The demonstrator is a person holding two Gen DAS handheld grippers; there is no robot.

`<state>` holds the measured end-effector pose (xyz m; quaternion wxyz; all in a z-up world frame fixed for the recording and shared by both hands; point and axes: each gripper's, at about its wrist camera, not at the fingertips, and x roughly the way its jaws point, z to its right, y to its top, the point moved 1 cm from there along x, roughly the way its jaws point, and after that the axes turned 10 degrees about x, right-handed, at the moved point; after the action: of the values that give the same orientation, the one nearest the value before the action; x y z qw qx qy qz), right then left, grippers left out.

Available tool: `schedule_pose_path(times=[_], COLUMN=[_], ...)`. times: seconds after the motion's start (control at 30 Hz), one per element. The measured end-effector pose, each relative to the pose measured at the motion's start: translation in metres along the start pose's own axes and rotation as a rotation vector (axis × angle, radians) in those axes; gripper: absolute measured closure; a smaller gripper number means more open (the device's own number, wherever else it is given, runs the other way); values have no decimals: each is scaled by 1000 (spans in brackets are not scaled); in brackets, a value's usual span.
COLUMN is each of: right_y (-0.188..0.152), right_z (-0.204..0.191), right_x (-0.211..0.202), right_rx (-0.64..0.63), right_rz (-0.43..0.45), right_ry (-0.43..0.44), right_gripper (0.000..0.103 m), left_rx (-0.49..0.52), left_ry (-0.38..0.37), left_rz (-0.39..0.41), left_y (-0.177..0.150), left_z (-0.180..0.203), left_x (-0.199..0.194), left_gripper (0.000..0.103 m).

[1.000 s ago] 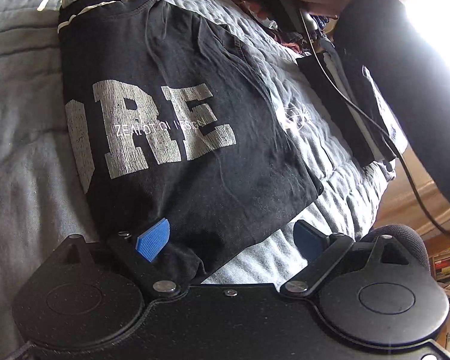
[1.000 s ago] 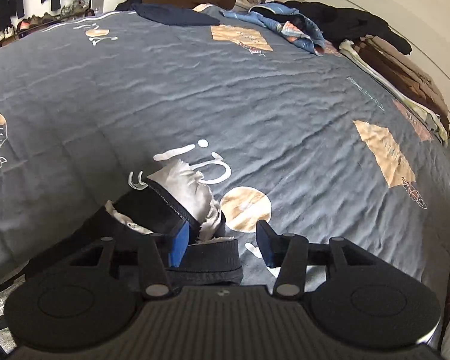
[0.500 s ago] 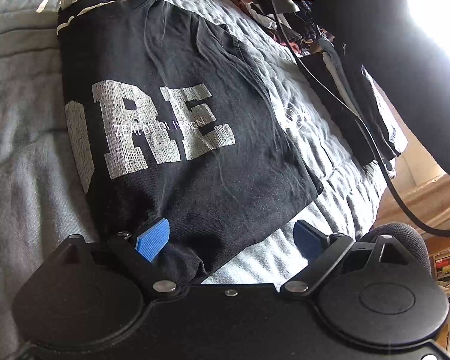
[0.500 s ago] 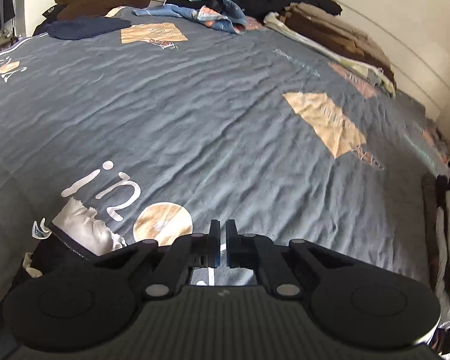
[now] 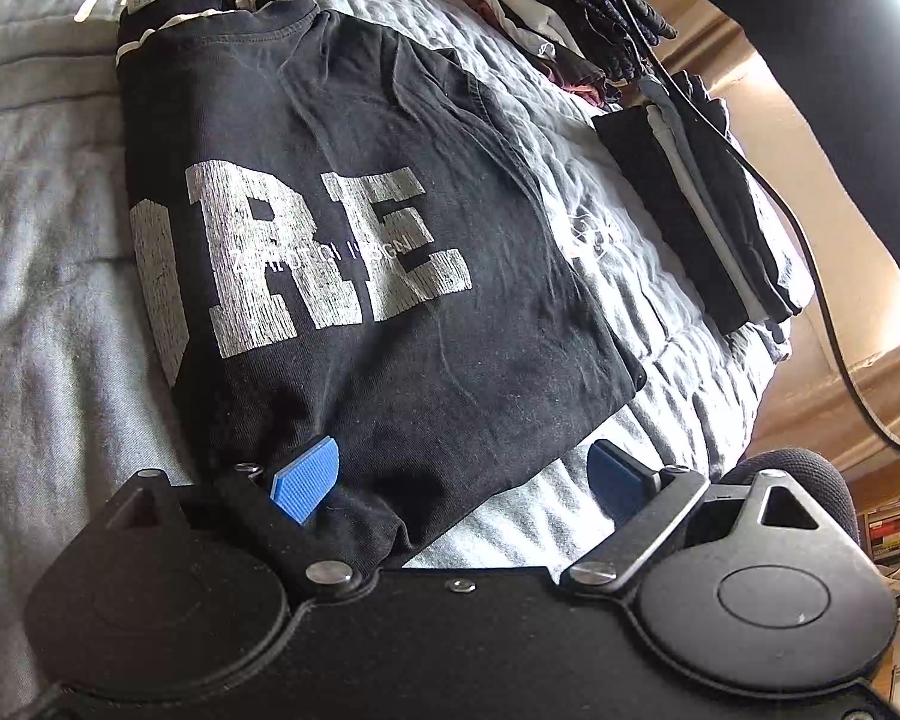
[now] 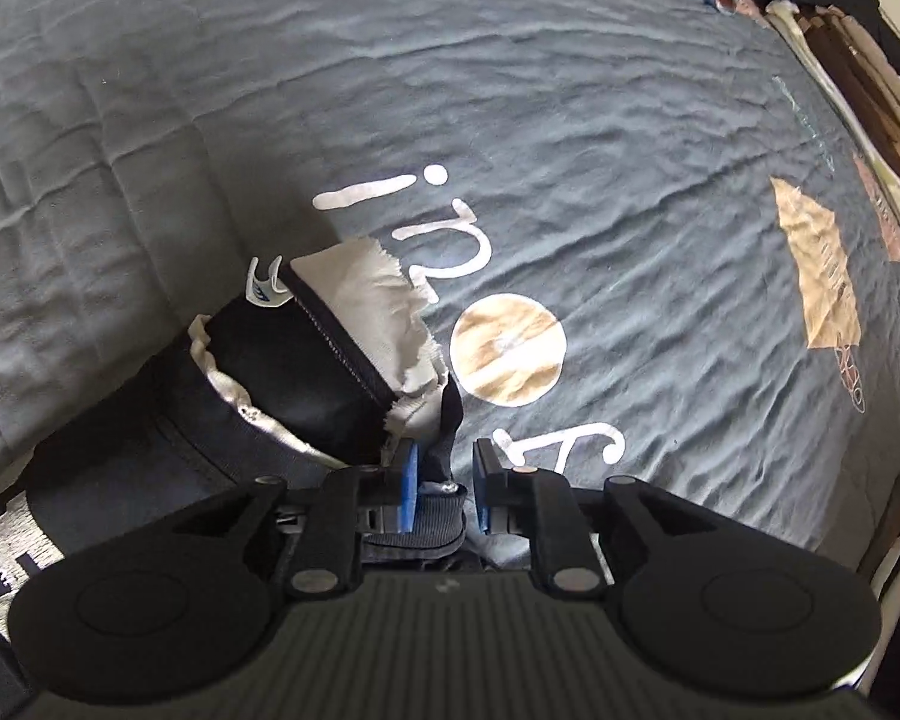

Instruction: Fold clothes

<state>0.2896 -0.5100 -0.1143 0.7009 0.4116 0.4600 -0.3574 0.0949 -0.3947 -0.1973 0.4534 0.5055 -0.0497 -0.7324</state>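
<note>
A folded black T-shirt (image 5: 354, 276) lay on the bed (image 5: 42, 252); left gripper (image 5: 456, 474) released wide, right gripper (image 6: 444, 483) partly released around its collar.

A grey quilted bedspread (image 5: 42, 228) printed with white lettering (image 6: 426, 222), a tan circle (image 6: 508, 349) and tan patches (image 6: 822, 282) covers the bed, while books (image 5: 894, 525) fill a shelf beside it.

Black T-shirt (image 5: 342, 252) with cracked white letters; grey-blue bedspread (image 6: 570, 120) with tan and white prints.
</note>
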Motion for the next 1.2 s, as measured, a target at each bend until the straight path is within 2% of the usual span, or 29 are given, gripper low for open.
schedule_pose_path(times=[0.07, 0.1, 0.17, 0.23, 0.27, 0.37, 0.57, 0.67, 0.73, 0.83, 0.9, 1.0, 1.07, 1.13, 1.2], right_y=[-2, -3, -4, -6, -7, -7, -7, -9, -12, -18, -22, -23, -20, -16, -12], right_z=[-1, -1, -4, -4, -4, 3, 19, 31, 42, 67, 77, 79, 75, 69, 58], right_x=[2, 3, 7, 5, 4, 1, -5, 2, 6, 13, 9, -11, -25, -38, -48], right_rx=[-18, -32, -64, -75, -75, -45, 40, 120, 214, 421, 499, 524, 496, 455, 390], right_rz=[-23, -30, -59, -48, -37, 6, 94, 84, 101, 91, 125, 194, 227, 253, 270], right_ry=[-18, -31, -35, -30, -26, -38, -78, -68, -44, 72, 133, 169, 173, 162, 129], right_gripper=[67, 64, 64, 65, 69, 92, 98, 98, 97, 93, 93, 93, 88, 82, 74], left_rx=[0, 0, -3, -3, -2, -4, -2, 0, -2, -4, -15, 1, -11, -30, -51], left_ry=[-1, -2, -3, -3, -2, -3, -1, 1, 1, 1, -6, 2, 55, 184, 297], left_rz=[0, 0, 0, 0, 0, 0, 4, 8, 8, 11, 29, 130, 216, 281, 313], left_y=[0, 0, 0, 0, 0, 0, 1, 1, 0, 0, 1, 9, 16, 21, 23], left_z=[0, 0, -1, -1, -1, -1, -1, -1, 0, 0, 0, 0, -6, -15, -24], left_x=[0, 0, 0, 0, 0, 0, -1, -2, -2, -3, -8, -29, -47, -63, -73], left_gripper=[14, 14, 14, 14, 14, 14, 14, 14, 14, 14, 14, 14, 14, 14, 14])
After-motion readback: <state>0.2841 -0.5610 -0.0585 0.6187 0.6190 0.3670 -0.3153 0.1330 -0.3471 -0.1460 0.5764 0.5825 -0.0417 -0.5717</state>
